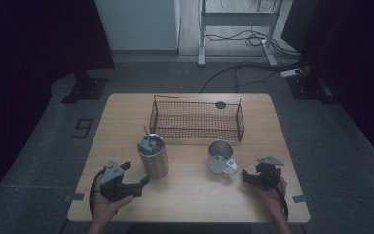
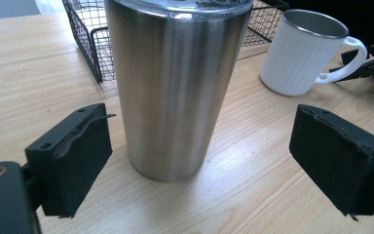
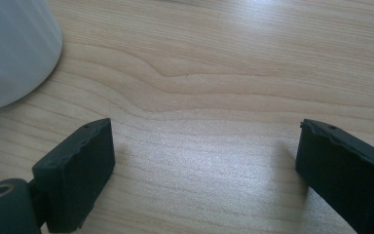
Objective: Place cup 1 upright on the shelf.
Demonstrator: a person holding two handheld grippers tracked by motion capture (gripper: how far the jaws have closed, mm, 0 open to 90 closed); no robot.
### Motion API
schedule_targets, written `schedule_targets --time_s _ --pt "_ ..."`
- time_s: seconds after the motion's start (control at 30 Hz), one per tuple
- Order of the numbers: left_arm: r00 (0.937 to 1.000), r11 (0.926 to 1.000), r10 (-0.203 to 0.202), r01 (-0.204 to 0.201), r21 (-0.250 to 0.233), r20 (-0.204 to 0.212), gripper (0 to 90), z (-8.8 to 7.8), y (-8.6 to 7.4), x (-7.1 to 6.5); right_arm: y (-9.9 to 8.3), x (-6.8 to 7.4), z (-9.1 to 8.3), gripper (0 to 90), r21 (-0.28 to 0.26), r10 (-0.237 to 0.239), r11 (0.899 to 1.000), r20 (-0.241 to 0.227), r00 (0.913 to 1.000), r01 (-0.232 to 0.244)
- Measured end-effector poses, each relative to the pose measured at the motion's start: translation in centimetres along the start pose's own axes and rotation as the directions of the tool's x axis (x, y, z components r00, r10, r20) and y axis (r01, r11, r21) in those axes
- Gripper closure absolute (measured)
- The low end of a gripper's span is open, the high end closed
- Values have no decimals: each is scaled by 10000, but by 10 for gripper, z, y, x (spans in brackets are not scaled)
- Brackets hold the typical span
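High view: steel tumbler (image 1: 153,155) stands mid-table, something thin poking from its mouth (too small to name). White mug (image 1: 220,157) and wire basket (image 1: 197,118) look empty. Left gripper (image 1: 139,183) gapes just short of the tumbler; right gripper (image 1: 246,176) gapes beside the mug's handle.

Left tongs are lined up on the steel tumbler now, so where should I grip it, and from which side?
Grip the steel tumbler around its mid-body, coming level from the near side. It stands upright, its smooth walls taper downward, and the left tongs already stand open either side of it, clear of the white mug.
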State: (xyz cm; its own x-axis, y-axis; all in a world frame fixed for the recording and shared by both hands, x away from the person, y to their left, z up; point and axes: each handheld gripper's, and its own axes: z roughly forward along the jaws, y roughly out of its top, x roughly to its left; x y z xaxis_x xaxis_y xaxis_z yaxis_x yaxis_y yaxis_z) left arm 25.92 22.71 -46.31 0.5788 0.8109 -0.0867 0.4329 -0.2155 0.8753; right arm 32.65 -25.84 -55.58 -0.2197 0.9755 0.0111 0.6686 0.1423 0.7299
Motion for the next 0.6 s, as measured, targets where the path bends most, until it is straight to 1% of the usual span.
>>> schedule_targets --time_s 0.3,0.43,0.47,0.6 --pt "9999 9999 -141 141 11 86 74 5 3 4 0 0 0 75 -9 -8 10000 -4 10000 8" --pt "9997 9997 -236 235 66 86 63 10 4 5 0 0 0 76 -11 -12 10000 -7 10000 12" --pt "9995 9996 -279 277 105 173 59 13 4 6 0 0 0 77 -6 3 10000 -12 10000 -3" --pt "9994 9993 -332 330 149 139 48 19 6 7 0 0 0 77 -9 -4 10000 -13 10000 4"
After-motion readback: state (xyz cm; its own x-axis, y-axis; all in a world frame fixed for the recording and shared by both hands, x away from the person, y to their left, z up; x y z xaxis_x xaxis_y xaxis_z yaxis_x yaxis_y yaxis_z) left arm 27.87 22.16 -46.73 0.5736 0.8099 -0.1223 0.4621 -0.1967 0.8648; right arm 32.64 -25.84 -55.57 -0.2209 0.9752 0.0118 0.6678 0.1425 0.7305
